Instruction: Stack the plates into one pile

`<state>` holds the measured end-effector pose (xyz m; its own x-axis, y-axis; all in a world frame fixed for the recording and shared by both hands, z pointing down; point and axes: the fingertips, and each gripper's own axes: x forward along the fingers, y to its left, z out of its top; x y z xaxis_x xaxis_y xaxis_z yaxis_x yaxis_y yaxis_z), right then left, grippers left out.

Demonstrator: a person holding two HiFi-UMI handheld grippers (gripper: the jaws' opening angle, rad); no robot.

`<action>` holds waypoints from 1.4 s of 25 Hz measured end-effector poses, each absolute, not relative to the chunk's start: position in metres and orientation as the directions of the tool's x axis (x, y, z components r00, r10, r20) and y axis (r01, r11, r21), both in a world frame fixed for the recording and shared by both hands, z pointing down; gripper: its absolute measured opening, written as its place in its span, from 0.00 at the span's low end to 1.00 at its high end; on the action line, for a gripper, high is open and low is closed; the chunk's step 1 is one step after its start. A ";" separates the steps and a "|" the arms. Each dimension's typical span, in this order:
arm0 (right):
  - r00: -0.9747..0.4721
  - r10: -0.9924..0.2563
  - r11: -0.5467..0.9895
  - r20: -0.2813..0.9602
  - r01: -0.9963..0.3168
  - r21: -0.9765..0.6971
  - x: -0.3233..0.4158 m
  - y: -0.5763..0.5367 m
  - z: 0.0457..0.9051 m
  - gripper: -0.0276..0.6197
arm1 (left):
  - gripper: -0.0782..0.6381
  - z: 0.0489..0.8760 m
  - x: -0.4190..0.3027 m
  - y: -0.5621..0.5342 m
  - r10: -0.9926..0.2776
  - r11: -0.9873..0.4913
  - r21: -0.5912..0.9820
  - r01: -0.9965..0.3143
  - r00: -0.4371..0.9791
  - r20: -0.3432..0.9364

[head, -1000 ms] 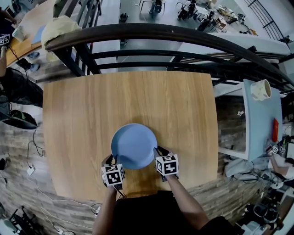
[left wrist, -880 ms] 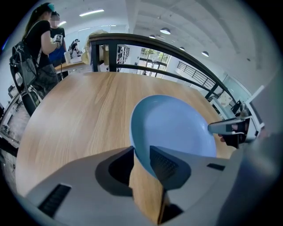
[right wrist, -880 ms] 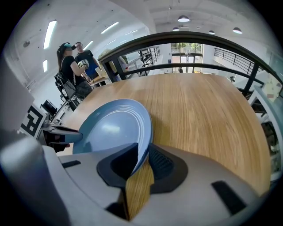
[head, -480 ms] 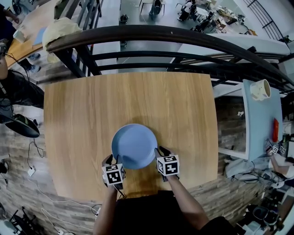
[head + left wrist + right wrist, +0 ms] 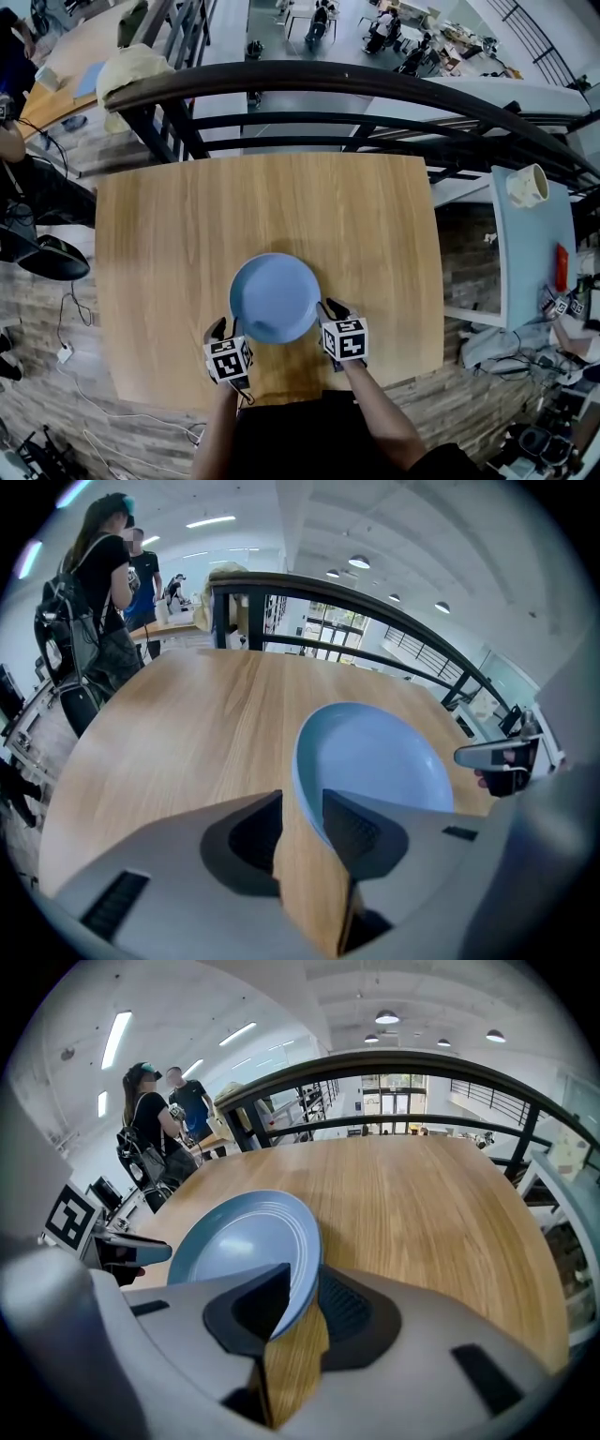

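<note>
A blue plate lies flat on the wooden table, near its front edge. From above it reads as one disc, so I cannot tell whether others lie under it. My left gripper is at the plate's near-left rim and my right gripper at its near-right rim. In the left gripper view the plate has its rim between the jaws of the left gripper, with table showing beside it. In the right gripper view the plate likewise has its rim inside the right gripper. Both pairs of jaws have just been opening and stand open around the rim.
A dark curved railing runs behind the table's far edge. A pale blue side table with a cup stands to the right. People stand beyond the table's left side. Cables lie on the floor at the left.
The fingers of both grippers have spread slightly at the plate's rim. The plate has stayed in place, and both hands have kept their positions.
</note>
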<state>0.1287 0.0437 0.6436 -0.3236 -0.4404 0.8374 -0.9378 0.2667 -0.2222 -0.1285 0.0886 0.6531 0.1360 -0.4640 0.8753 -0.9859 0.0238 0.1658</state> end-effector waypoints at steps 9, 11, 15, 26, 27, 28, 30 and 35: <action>-0.360 -0.506 0.304 0.784 -0.925 -0.228 0.120 0.047 0.610 0.14 | 0.19 0.621 -0.130 0.100 -0.539 0.028 0.149 -0.988 0.111 0.835; -0.369 -0.514 0.312 0.774 -0.921 -0.232 0.117 0.049 0.603 0.14 | 0.17 0.614 -0.129 0.103 -0.555 0.026 0.156 -0.987 0.115 0.824; -0.387 -0.530 0.326 0.755 -0.914 -0.239 0.112 0.054 0.592 0.13 | 0.16 0.599 -0.124 0.107 -0.588 0.026 0.168 -0.985 0.121 0.800; -0.429 -0.585 0.360 0.688 -0.898 -0.253 0.100 0.073 0.554 0.12 | 0.15 0.539 -0.104 0.115 -0.726 -0.036 0.210 -0.977 0.170 0.666; -0.432 -0.591 0.360 0.681 -0.897 -0.257 0.100 0.076 0.550 0.12 | 0.15 0.532 -0.101 0.116 -0.735 -0.047 0.206 -0.977 0.174 0.655; -0.436 -0.598 0.361 0.673 -0.896 -0.260 0.100 0.078 0.546 0.12 | 0.15 0.526 -0.098 0.118 -0.742 -0.059 0.204 -0.977 0.180 0.646; -0.443 -0.610 0.365 0.657 -0.893 -0.263 0.100 0.082 0.536 0.12 | 0.14 0.514 -0.090 0.121 -0.754 -0.083 0.207 -0.975 0.197 0.627; -0.462 -0.643 0.381 0.610 -0.885 -0.269 0.101 0.085 0.512 0.11 | 0.14 0.482 -0.075 0.122 -0.806 -0.143 0.226 -0.964 0.246 0.538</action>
